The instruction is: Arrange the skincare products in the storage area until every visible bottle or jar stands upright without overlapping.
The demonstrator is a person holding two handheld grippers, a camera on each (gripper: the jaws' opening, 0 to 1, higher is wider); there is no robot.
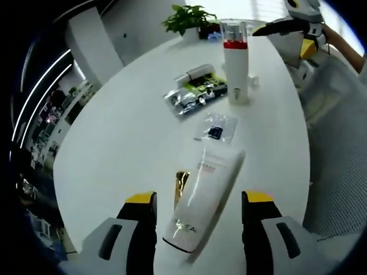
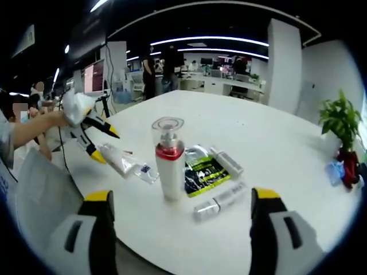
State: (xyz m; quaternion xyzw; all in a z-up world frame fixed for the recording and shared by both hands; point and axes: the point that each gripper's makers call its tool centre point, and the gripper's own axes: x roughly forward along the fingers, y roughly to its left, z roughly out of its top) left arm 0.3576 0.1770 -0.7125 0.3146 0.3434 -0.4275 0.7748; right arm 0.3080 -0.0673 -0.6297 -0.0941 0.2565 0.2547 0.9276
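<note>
In the left gripper view the left gripper (image 1: pixel 199 206) has its jaws spread wide with nothing pinched, and the white tube (image 1: pixel 203 195) lies flat on the white desk (image 1: pixel 126 143) right between them, near the desk's edge. Over in the right gripper view the right gripper (image 2: pixel 179 215) is also wide open, and the pump bottle (image 2: pixel 170 160) stands upright between and beyond its jaws, with a small vial (image 2: pixel 219 201) lying flat just right of it.
</note>
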